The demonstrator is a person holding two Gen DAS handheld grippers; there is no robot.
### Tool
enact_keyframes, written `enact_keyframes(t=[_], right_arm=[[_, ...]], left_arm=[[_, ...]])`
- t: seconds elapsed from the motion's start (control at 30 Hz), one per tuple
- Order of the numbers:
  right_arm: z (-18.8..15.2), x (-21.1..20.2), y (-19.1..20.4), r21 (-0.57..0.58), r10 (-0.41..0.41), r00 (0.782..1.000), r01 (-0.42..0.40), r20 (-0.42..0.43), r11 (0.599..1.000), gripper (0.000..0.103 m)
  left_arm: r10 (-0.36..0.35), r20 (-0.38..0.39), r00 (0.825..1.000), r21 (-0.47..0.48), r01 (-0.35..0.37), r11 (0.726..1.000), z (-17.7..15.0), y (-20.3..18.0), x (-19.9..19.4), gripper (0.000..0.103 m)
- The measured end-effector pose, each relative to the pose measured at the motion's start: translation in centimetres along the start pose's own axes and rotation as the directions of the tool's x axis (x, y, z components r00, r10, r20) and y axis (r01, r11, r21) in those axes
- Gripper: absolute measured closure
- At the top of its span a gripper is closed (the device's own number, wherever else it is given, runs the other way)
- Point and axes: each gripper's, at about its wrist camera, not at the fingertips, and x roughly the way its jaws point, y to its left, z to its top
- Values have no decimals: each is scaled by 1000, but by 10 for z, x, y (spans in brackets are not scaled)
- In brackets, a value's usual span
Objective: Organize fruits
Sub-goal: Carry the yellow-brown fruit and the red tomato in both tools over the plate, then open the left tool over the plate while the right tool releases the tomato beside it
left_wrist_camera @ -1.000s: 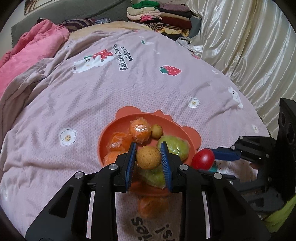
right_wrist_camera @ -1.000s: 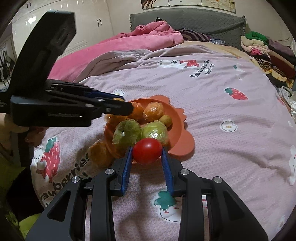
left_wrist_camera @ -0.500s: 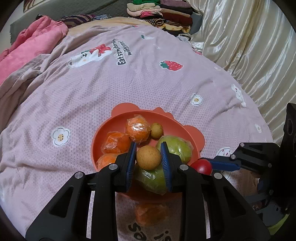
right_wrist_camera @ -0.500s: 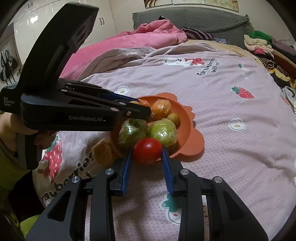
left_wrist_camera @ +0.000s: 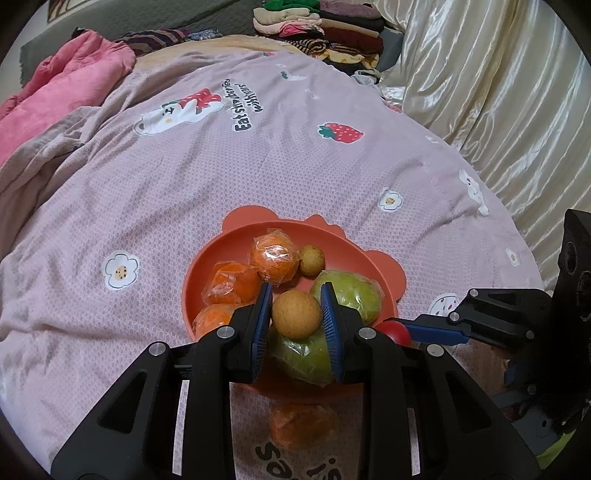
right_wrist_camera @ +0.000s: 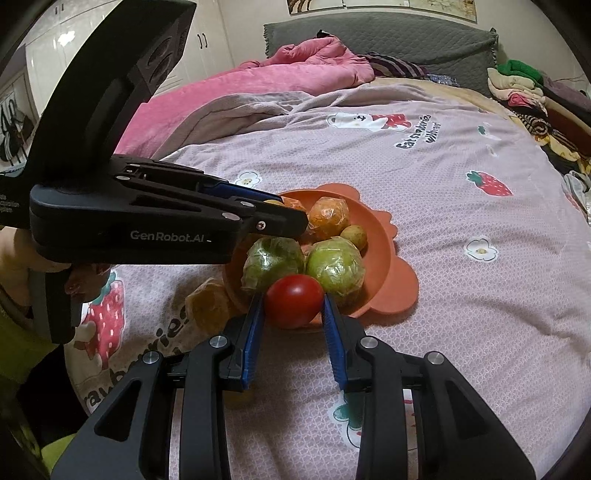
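Observation:
An orange bear-shaped plate (left_wrist_camera: 207, 266) (right_wrist_camera: 384, 251) lies on the pink bedspread. It holds wrapped oranges (left_wrist_camera: 274, 255), two wrapped green fruits (right_wrist_camera: 334, 266) and a small tan fruit (left_wrist_camera: 312, 259). My left gripper (left_wrist_camera: 296, 314) is shut on a round tan fruit (left_wrist_camera: 296, 314) above the plate's near side. At the plate's near rim my right gripper (right_wrist_camera: 293, 301) is shut on a red tomato (right_wrist_camera: 293, 301); that tomato (left_wrist_camera: 397, 330) peeks out at the right of the left wrist view. One wrapped orange (left_wrist_camera: 301, 424) (right_wrist_camera: 208, 302) lies on the bedspread beside the plate.
A pink quilt (right_wrist_camera: 295, 70) is bunched at the far left of the bed. Folded clothes (left_wrist_camera: 321, 26) are stacked at the far end, and a cream curtain (left_wrist_camera: 498, 92) hangs along the right side. A hand (right_wrist_camera: 22, 266) holds the left gripper.
Both grippers have crept a little toward the plate while keeping their fruits. The left gripper's body now covers more of the right wrist view.

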Motion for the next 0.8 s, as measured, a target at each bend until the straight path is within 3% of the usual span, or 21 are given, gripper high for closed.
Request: enact_keyframes(t=[0.37,0.8], right_arm=[[-1,-2,1,4,-14,1000,14,11,1000,71],[-8,-19,-3,17,-36,999,35,20,999,59]], left_arm=[[0,13,1000,-3,0,1000,-1,2,-5,83],[0,19,1000,-10,1,1000,0,3,-8,77]])
